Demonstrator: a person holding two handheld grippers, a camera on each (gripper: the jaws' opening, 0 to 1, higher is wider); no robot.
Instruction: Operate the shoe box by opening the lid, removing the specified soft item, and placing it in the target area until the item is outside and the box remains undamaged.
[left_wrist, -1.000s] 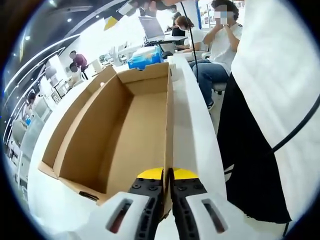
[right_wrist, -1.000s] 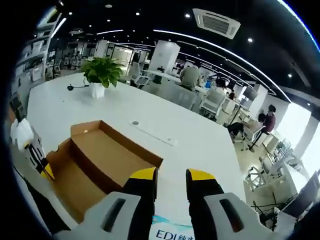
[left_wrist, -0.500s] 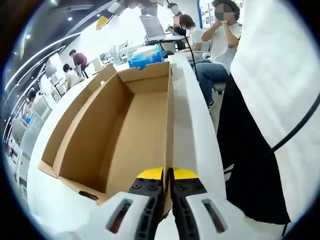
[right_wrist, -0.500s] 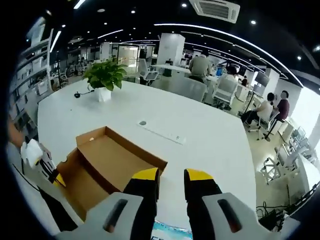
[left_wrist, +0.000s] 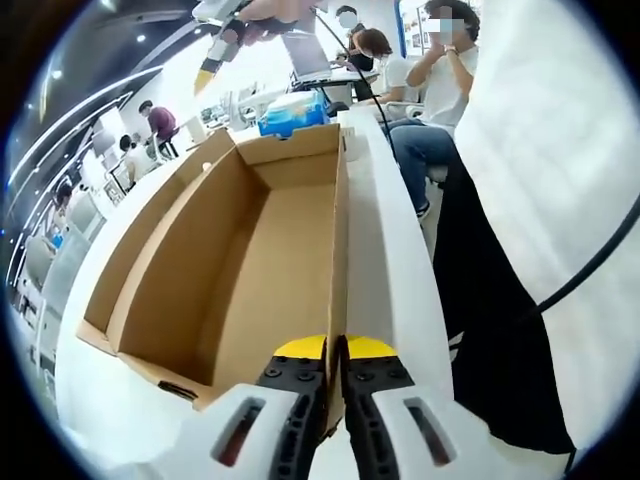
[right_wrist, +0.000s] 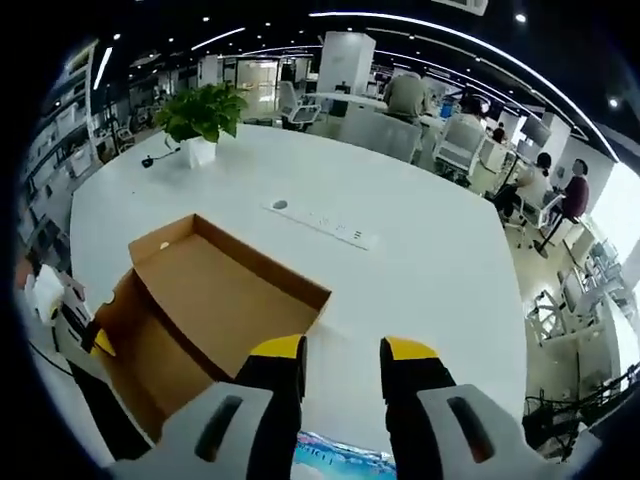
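Note:
The open brown cardboard shoe box (left_wrist: 250, 240) lies on the white table, and its inside looks bare. My left gripper (left_wrist: 335, 350) is shut on the box's right side wall at the near corner. The right gripper view looks down on the same box (right_wrist: 215, 300), with the left gripper (right_wrist: 78, 322) at its left end. My right gripper (right_wrist: 342, 350) hangs open high above the table with nothing between its fingers. Its yellow tip (left_wrist: 212, 62) shows at the top of the left gripper view. A blue soft packet (left_wrist: 290, 112) lies just past the box's far end.
A person in a white top and black trousers (left_wrist: 520, 300) stands close at the table's right edge. More people sit at desks behind. A potted plant (right_wrist: 200, 115) and a socket strip (right_wrist: 330, 228) sit on the wide white table (right_wrist: 430, 270). A blue printed pack (right_wrist: 340, 458) lies under my right gripper.
The right gripper view has tipped down toward the table. In the left gripper view the right gripper's tip has come lower and left. The left gripper and box have stayed put.

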